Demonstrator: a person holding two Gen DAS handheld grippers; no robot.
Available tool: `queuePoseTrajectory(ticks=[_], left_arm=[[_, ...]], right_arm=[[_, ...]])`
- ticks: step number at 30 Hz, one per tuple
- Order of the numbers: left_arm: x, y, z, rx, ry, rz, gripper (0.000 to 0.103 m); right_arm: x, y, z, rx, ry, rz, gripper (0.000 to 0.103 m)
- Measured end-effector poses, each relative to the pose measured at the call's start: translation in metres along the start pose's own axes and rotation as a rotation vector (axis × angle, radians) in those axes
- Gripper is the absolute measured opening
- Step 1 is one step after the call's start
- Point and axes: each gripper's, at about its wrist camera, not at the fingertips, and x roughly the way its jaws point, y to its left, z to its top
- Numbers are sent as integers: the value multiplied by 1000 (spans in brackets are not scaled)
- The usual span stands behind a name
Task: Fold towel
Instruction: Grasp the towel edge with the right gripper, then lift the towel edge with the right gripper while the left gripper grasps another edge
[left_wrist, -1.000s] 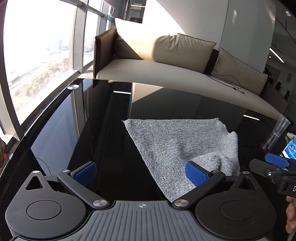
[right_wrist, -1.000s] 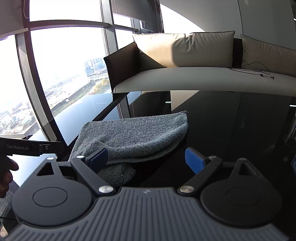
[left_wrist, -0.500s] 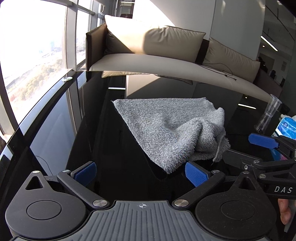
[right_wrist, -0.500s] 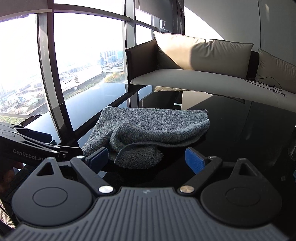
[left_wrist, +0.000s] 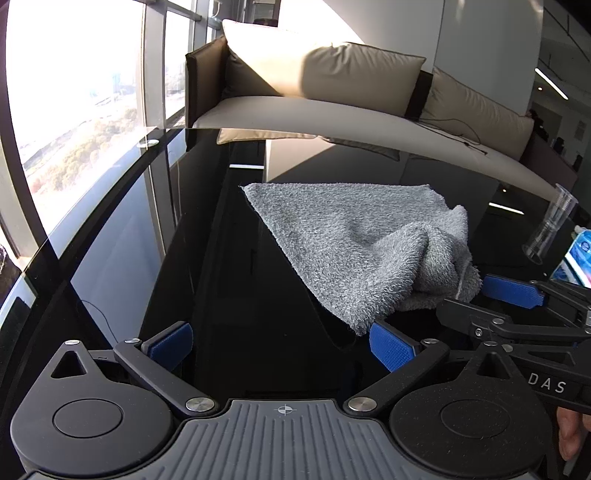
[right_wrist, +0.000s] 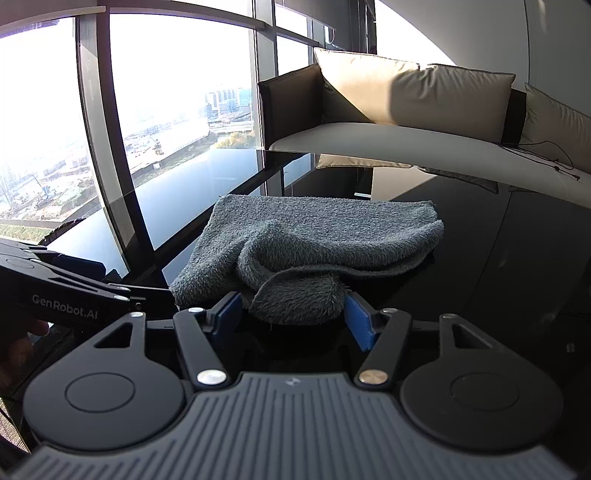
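Reading "GenRobot.AI" along its side, the left gripper (left_wrist: 280, 345) hovers wide open beside the grey towel (left_wrist: 354, 243) on the black table (left_wrist: 207, 280). Marked "DAS", the right gripper (right_wrist: 291, 314) is closing around the towel's rumpled near corner.

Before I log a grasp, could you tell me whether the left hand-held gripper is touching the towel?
Cannot tell: in the left wrist view the towel's near corner overlaps the left hand-held gripper's right pad.

Beige sofa (left_wrist: 332, 122) behind black glass table (left_wrist: 221, 295).
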Motion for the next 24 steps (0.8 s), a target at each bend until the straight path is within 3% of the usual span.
queuePoseTrajectory(ticks=[4,8,10,16,24], left_arm=[[0,0,0,5,0,3,102],[0,1,1,2,0,3,102],[0,0,1,1,-1,3,102],[-1,-1,0,12,2,-5,102],[-9,-15,-5,66,-14,-57,102]], right_arm=[[4,2,-2,3,11,-16,48],[6,0,-3,12,17,-36,19],[6,-3,-3,24,18,-36,12],[-7,-17,4,145,-17,29,8],[-20,-43,12,423,-39,228,8]])
